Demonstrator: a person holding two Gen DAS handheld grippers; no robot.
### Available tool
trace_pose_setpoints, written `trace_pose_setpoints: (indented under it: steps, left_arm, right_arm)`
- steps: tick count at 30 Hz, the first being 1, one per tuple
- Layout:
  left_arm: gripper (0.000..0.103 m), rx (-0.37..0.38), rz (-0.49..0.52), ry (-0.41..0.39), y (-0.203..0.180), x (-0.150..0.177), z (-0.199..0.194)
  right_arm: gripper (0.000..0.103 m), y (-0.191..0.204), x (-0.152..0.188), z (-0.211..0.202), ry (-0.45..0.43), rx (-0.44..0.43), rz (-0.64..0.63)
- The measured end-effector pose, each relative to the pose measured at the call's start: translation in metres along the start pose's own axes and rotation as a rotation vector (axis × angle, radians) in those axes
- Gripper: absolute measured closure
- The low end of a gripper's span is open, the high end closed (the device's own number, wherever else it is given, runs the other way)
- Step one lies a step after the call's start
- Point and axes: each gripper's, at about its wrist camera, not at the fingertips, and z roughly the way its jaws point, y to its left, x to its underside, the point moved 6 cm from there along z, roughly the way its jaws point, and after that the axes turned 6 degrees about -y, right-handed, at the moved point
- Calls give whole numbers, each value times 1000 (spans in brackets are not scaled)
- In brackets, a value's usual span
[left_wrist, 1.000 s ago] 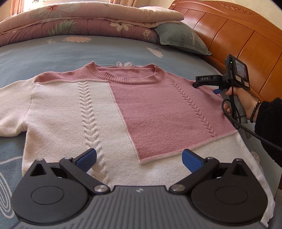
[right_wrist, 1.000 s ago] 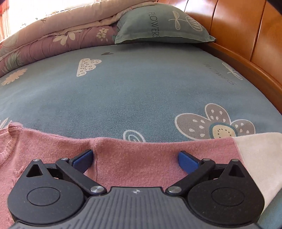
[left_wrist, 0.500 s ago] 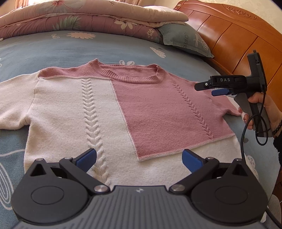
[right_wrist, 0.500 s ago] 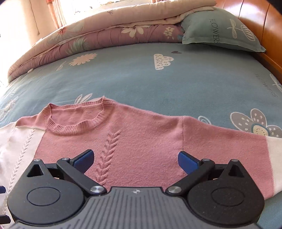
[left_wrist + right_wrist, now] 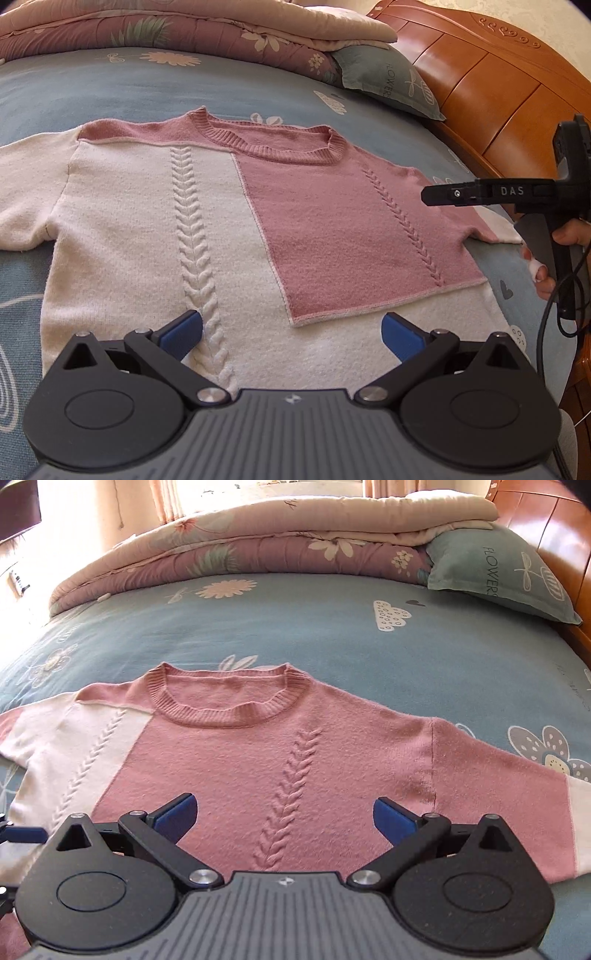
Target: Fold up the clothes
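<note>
The sweater lies flat on the bed, just ahead of both jaws. The left gripper and right gripper are spread wide, holding nothing. Grabbing only the top layer could bunch it.

- Pretty clearly a bedroom at home
- big bed with a blue flowery sheet
- folded quilt and a pillow at the far edge
- carved wooden headboard
- curtains behind
</note>
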Motion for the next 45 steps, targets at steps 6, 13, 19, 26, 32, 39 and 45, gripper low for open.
trace_pose_setpoints:
  steps: [6,13,19,26,32,39,45]
  left_arm:
    - [1,-32,71,-1,-6,4,1]
    - [1,-43,94,-7,-7,6,2]
    - [1,-44,81,-12,-6,7,1]
    - [1,-57,84,-11,-8,10,-2]
    - [1,-51,86,-11,-7,13,-6]
    - [1,-25,59,-13,-4,14,-10]
    - [1,-34,57,-11,-4,13,-10]
  right_arm:
    - [0,15,52,-17,63,-12,4]
    - [0,22,140,-66,40,22,60]
    - [0,55,203,-123,12,83,-56]
    - [0,82,189,-141,-104,52,-14]
    - [0,79,174,-109,-103,63,6]
    - [0,22,186,-126,-141,169,209]
    - [0,55,198,-122,-104,113,132]
